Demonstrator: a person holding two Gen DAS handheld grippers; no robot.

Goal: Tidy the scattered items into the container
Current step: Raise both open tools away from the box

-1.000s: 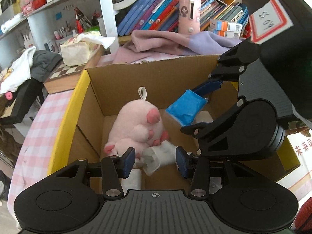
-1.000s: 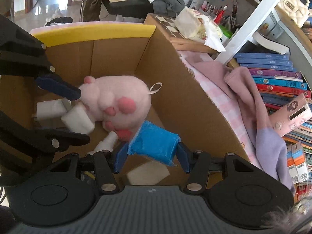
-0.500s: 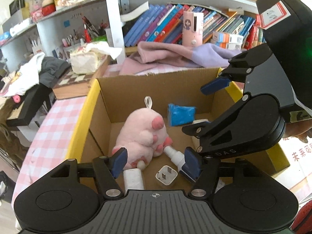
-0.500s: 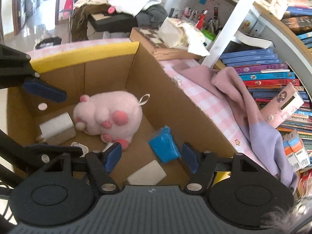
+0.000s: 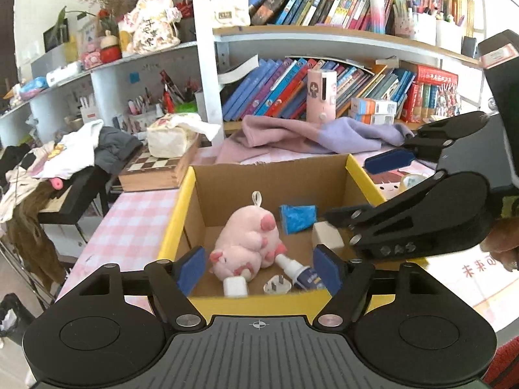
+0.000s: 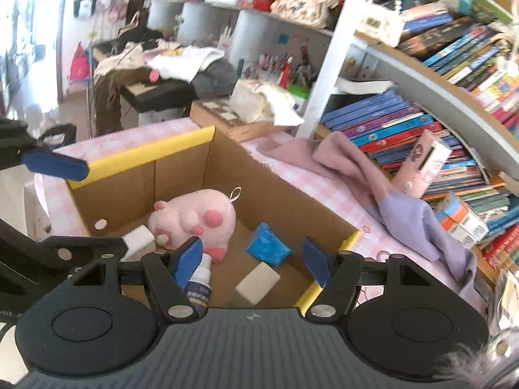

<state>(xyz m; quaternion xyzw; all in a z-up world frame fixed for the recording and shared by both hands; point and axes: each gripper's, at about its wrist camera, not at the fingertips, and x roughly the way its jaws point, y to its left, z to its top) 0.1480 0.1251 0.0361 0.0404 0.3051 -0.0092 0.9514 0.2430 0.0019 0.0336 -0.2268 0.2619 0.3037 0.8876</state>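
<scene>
A cardboard box with yellow rim tape (image 5: 191, 191) (image 6: 142, 152) stands on the pink checked table. Inside lie a pink plush pig (image 5: 248, 243) (image 6: 198, 220), a blue packet (image 5: 298, 218) (image 6: 268, 249), a beige block (image 5: 327, 239) (image 6: 258, 283), a small spray bottle (image 5: 300, 270) (image 6: 199, 287), a white plug adapter (image 5: 277, 287) and a white cube (image 5: 235, 287) (image 6: 139, 243). My left gripper (image 5: 258, 270) is open and empty above the box's near edge. My right gripper (image 6: 253, 259) is open and empty above the box; it also shows at the right in the left wrist view (image 5: 389, 162).
A pink and lilac cloth (image 5: 311, 134) (image 6: 373, 191) lies behind the box, under a bookshelf (image 5: 324, 87). A chessboard box (image 5: 155, 170) with a tissue pack (image 5: 175, 134) sits at the back left. A tape roll (image 5: 410, 181) lies right of the box.
Both grippers let go of their items, the blue packet and a white object, into the box, opened, and rose back above it. The items now lie on the box floor.
</scene>
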